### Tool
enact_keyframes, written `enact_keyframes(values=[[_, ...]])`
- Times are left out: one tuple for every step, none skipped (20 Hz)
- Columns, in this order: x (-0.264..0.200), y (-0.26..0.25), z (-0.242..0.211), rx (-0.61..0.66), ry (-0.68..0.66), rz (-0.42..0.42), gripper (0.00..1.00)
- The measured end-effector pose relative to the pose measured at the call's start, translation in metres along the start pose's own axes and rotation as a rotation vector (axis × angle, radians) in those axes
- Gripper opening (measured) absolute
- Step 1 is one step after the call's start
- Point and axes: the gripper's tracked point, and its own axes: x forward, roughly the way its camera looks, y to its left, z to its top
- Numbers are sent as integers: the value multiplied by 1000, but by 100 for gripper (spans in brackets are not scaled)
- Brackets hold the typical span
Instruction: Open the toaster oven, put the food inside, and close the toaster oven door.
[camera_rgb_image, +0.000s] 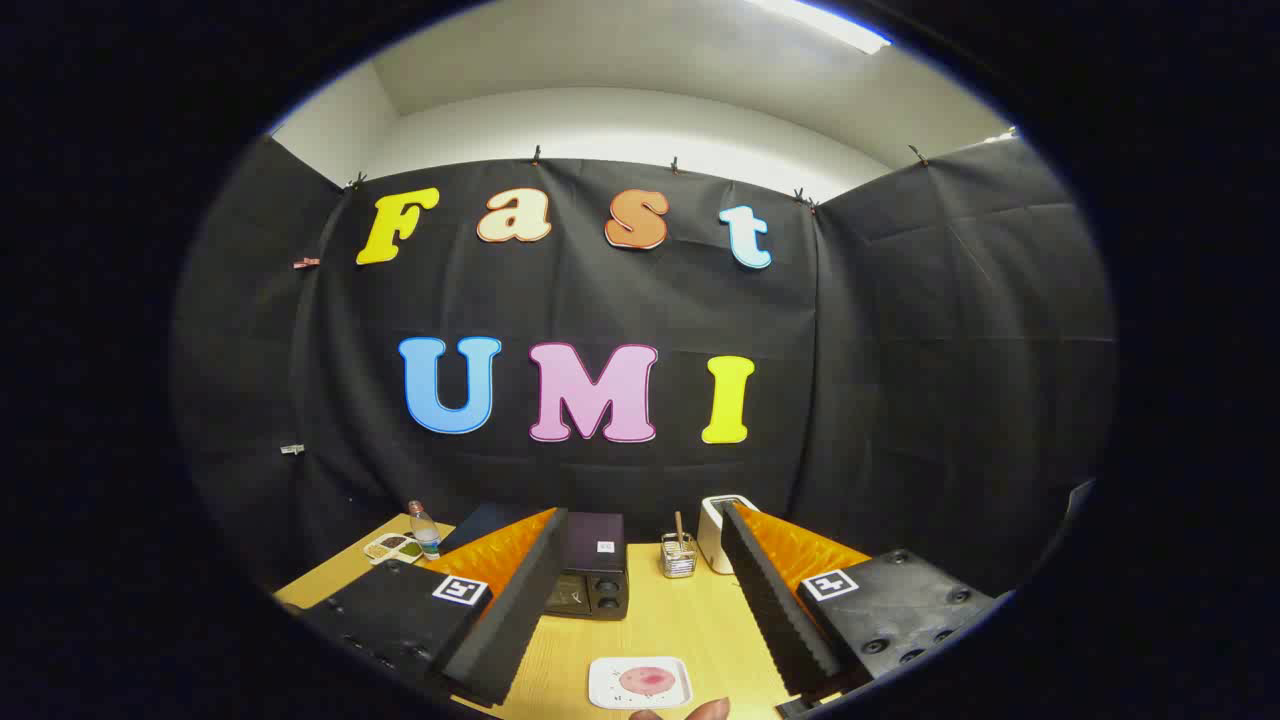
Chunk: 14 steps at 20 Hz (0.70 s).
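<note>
On the wooden table, the gripper hung with its two fingers spread wide and nothing held between them. Between the fingers and close to their tips lay a small white square plate carrying the food, a roundish pink piece that looked like a slice of meat, though the view was too small to be sure; it showed no clear long axis. A fingertip of a person's hand showed just beside the near edge of the plate. Beyond the fingers, toward the black cloth wall, stood the toaster oven, a dark box partly hidden behind the left finger, its long axis running across the table and its control panel with two knobs facing the gripper. Whether its door was open could not be told. To its right stood a small clear holder with a stick, then a white pop-up toaster. Off to its left were a plastic bottle and a divided tray.
</note>
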Motion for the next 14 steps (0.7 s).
enact_keyframes(values=[[0,0,-1,9,2,1,98],[0,1,-4,16,6,3,98],[1,1,-6,22,13,5,98],[1,1,-7,26,18,7,98],[1,0,-7,29,16,7,98],[1,0,-5,29,12,7,98],[2,-1,-4,26,9,6,98],[3,0,-3,24,6,7,98],[4,0,-1,27,2,7,98],[3,1,1,31,-3,8,98],[3,1,1,33,-5,8,98],[3,1,0,31,-4,9,98],[3,1,-1,31,0,9,98],[2,1,-2,31,2,9,98]])
